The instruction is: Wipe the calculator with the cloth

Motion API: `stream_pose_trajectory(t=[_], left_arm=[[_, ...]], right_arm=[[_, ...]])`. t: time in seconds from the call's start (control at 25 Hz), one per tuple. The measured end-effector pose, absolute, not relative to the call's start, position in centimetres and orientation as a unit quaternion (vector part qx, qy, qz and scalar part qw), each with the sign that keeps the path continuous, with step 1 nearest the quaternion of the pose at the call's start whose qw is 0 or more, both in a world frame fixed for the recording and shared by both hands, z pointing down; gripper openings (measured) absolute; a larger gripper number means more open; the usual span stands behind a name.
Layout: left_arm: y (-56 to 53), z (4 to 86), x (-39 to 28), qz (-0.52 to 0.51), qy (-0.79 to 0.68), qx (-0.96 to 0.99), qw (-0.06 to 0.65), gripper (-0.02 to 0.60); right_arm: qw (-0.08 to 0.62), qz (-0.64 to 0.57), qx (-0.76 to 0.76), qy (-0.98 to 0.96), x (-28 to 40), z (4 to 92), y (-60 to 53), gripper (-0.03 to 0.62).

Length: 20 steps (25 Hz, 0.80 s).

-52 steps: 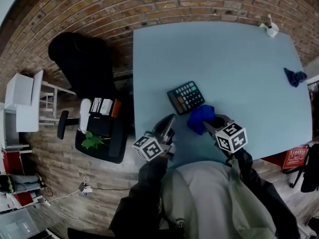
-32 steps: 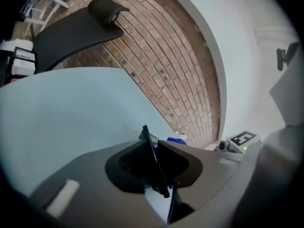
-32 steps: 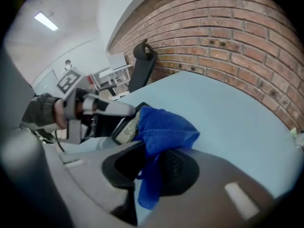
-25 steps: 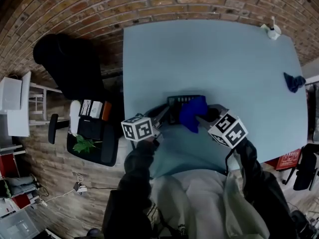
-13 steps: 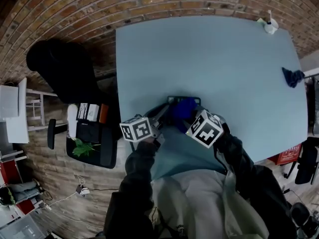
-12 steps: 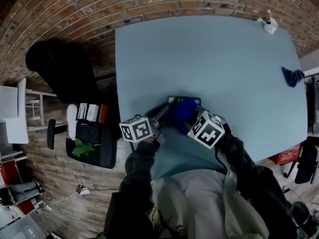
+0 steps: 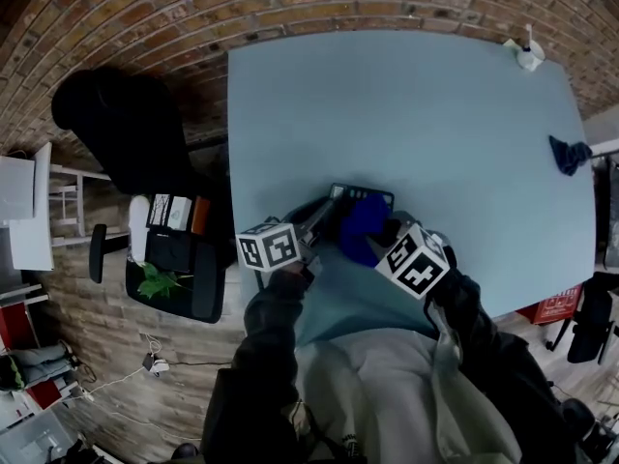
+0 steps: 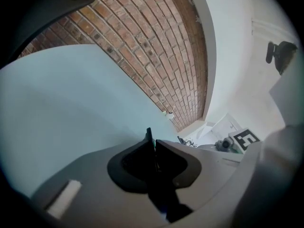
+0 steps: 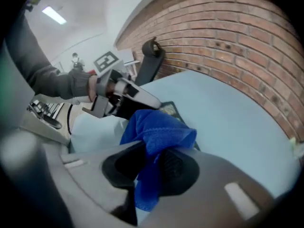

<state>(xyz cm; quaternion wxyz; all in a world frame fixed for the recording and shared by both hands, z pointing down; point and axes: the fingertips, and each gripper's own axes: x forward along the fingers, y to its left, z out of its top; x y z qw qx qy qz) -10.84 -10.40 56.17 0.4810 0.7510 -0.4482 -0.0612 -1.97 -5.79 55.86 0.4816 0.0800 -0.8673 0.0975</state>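
The black calculator [image 7: 361,195] is held just above the light blue table [image 7: 416,104], with my left gripper [image 7: 327,218] shut on its left edge. In the left gripper view that edge shows as a thin dark strip [image 8: 148,137] pinched between the jaws of the left gripper [image 8: 152,148]. My right gripper [image 7: 379,236] is shut on a blue cloth [image 7: 361,225], which lies over most of the calculator's face. In the right gripper view the cloth [image 9: 159,132] hangs out of the right gripper [image 9: 152,163], and a corner of the calculator [image 9: 169,109] shows behind it.
A second dark blue cloth [image 7: 571,153] lies at the table's right edge. A small white object [image 7: 527,58] stands at the far right corner. Left of the table are a black chair [image 7: 126,124] and a low stand with a green plant [image 7: 160,280].
The calculator, flat on the table two seconds ago, is now in the left gripper. Over the last half second the right gripper and cloth slid slightly down and right across it.
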Motion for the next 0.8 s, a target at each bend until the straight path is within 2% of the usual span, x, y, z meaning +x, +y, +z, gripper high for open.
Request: stream_pose_trajectory(t=[0.16,0.32,0.4,0.48,0.64,0.8], left_arm=[[-10.4,56.0,-11.1,-0.060,-0.456,0.746,0.482,0.050],[-10.2,56.3,-11.2,-0.062,-0.450,0.746,0.488,0.051],[-10.2,56.3,-11.2,-0.061,-0.450,0.746,0.486,0.051],[-10.3,56.1,-11.0,-0.061,-0.447,0.751,0.482,0.049],[-10.4,56.3,-10.8,-0.057,-0.450,0.752,0.479,0.046],[-10.5,56.2,-10.8,-0.053,-0.457,0.750,0.476,0.046]], right_arm=[[0.495,0.054,0.035,-0.867,-5.4,56.9,-4.2,0.081],[0.509,0.100,0.077,-0.852,-0.8,57.9,-6.7,0.081],[0.542,0.093,0.140,-0.824,2.9,58.4,-9.5,0.081],[0.541,0.097,0.196,-0.812,4.4,57.9,-12.3,0.081],[0.474,0.103,0.190,-0.854,-1.5,54.9,-13.6,0.081],[0.514,0.038,0.134,-0.846,-6.1,56.1,-12.8,0.081]])
